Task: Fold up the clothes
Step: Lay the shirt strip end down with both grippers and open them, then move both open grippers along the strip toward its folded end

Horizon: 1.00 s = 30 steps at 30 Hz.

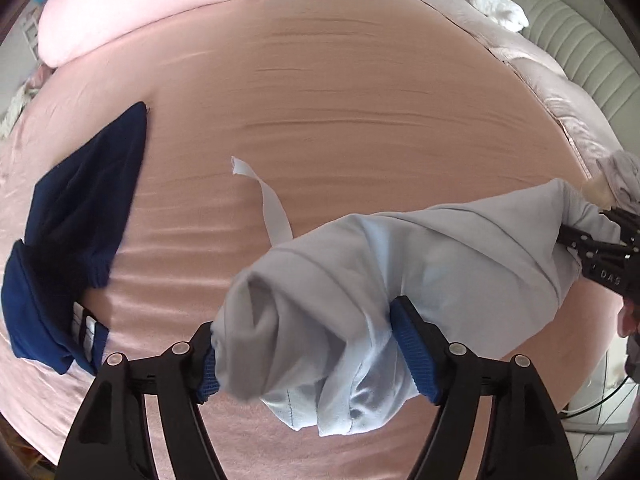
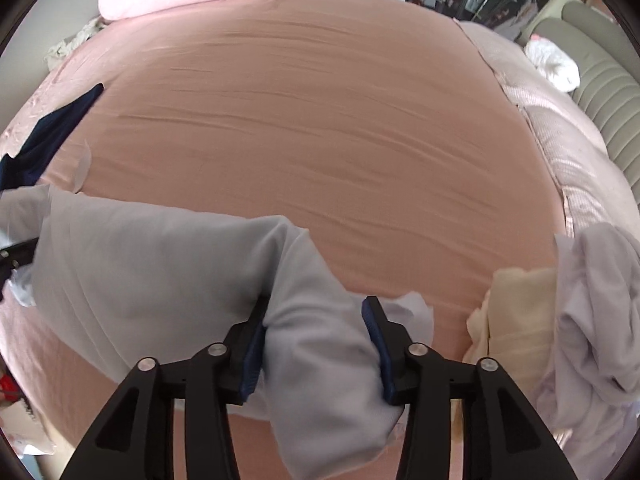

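- Since both jaw pairs have cloth in them above the pink bed sheet [image 1: 340,80], that's my landing zone: smooth, taut knit with shallow ripples ahead of both jaws. Low friction, so I'd expect a dropped fold to slide.
- Pale grey garment [image 1: 420,248]: soft, thick jersey, twisted into a rope between the two grippers, not flat. Main risk: set down like this, it lands bunched and the twist gets folded in.
- Left gripper [image 1: 310,360]: jaws wide, with a loose wad of grey cloth filling the gap and touching both blue ribbed pads. It doesn't look pinched, so this end could drop first.
- Right gripper [image 2: 314,348]: jaws about half open and packed with cloth. I can't tell whether the pads press.
- Loose pile [image 2: 592,312], right of the right jaws: thin lilac and cream cloth that could snag the grey end.
- Navy garment [image 1: 80,208], left of the left jaws: dark knit with a ribbed hem; overlap risk.
- White strap [image 1: 272,208], ahead of the left jaws: flat woven tape, curled up, and it may get trapped in the fold.
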Available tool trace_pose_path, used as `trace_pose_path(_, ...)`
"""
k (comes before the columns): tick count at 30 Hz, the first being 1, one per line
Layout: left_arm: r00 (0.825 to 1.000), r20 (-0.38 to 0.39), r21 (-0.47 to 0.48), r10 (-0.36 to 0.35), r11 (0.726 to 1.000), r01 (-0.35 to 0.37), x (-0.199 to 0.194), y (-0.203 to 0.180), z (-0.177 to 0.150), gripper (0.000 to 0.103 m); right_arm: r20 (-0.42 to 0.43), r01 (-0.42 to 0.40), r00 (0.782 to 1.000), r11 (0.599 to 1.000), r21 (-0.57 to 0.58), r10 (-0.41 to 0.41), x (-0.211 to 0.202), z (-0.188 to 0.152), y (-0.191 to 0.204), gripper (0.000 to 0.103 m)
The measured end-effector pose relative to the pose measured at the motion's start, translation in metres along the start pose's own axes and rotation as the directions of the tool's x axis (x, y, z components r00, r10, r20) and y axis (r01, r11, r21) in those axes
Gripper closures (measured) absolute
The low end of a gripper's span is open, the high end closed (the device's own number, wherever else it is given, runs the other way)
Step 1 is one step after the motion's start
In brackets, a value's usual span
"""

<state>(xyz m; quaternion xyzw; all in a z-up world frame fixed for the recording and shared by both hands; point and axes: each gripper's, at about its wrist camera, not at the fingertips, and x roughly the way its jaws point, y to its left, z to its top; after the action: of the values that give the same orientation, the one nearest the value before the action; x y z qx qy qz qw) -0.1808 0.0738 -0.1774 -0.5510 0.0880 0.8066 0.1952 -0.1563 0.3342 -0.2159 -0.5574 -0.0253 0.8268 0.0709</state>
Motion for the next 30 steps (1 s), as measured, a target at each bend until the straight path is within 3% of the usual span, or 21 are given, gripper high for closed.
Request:
trace_pose_path(5,0.999,-0.002,-0.062,-0.032,0.998,0.032,0.001,0.008,-0.001,0.027,0.042,-0.005,0.999,0.998,0.057,0.002,0.006,-0.001,-0.009,0.039)
trace_pose_path(9,0.997,-0.031,-0.107,-0.073,0.992,0.07,0.0,0.002,0.002,0.027,0.063,-0.033,0.998,0.994,0.108,0.027,-0.001,-0.002,-0.016,0.039)
trace_pose_path(12,0.994,0.003,-0.145,-0.11,0.983,0.109,-0.014,0.008,-0.002,0.027,0.096,-0.005,0.995,0.996,0.091,-0.004,-0.012,-0.003,-0.01,0.039)
trace_pose_path(17,0.992,0.081,-0.18,-0.1,0.977,0.113,-0.022,0.026,-0.013,0.027,0.188,0.003,0.982,0.991,0.131,-0.028,-0.048,-0.017,-0.017,0.038)
trace_pose_path(20,0.968,0.116,-0.26,-0.224,0.933,0.248,-0.016,0.038,-0.025,0.027,0.198,0.0,0.98,0.982,0.188,-0.038,-0.057,-0.025,-0.029,0.028)
trace_pose_path(22,0.949,0.123,-0.316,-0.292,0.895,0.316,-0.009,0.046,-0.03,0.027,0.2,-0.006,0.979,0.974,0.227,-0.04,-0.06,-0.031,-0.038,0.028)
trace_pose_path(26,0.958,0.08,-0.363,-0.274,0.888,0.284,0.0,0.044,-0.034,0.027,0.181,-0.031,0.983,0.965,0.262,-0.018,-0.053,-0.036,-0.048,0.028)
trace_pose_path(30,0.95,0.089,-0.39,-0.298,0.868,0.309,0.004,0.045,-0.033,0.027,0.179,-0.024,0.984,0.967,0.252,-0.022,-0.048,-0.028,-0.044,0.028)
